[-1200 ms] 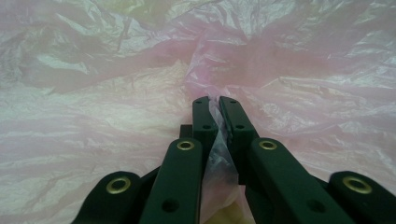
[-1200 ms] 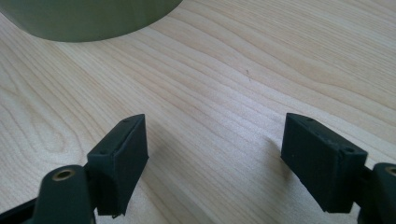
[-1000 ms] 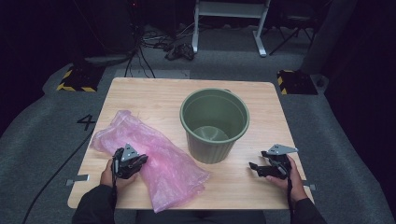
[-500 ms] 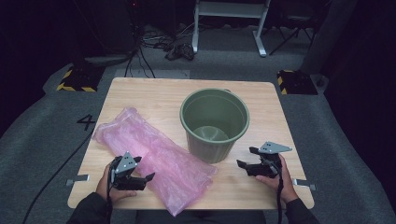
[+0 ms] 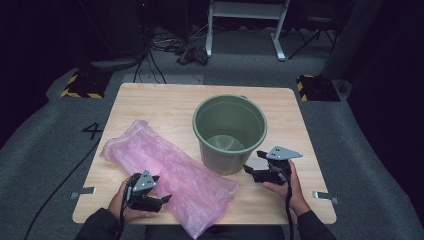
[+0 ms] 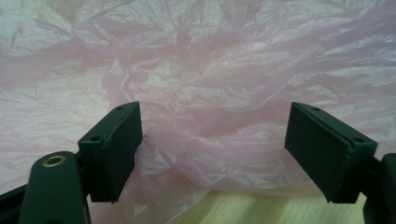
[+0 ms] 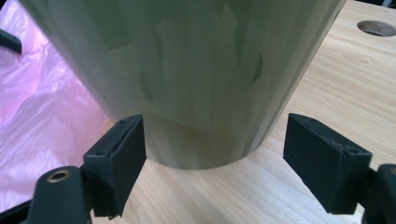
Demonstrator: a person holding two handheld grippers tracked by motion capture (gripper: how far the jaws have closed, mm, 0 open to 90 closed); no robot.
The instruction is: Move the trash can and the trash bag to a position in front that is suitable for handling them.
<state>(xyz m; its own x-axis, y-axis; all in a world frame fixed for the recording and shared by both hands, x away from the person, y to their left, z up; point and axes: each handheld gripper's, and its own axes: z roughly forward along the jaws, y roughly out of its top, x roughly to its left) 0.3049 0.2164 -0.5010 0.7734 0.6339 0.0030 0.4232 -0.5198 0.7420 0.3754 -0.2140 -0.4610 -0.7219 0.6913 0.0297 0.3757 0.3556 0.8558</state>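
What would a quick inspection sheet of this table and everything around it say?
Surface: wooden table, pale, bare at the back.
Job's things: pink plastic bag lying flat and crumpled, its near end past the table's front edge; green bucket upright, empty, beside the bag.
Clutter: nothing seen.
Tongs: left tongs open over the bag, having just opened and released it; right tongs open, facing the bucket's base, not touching.
Cables: one trails from each tongs toward the person; more lie on the floor behind.
Surroundings: grey carpet marked 4, white frame legs, dark room.
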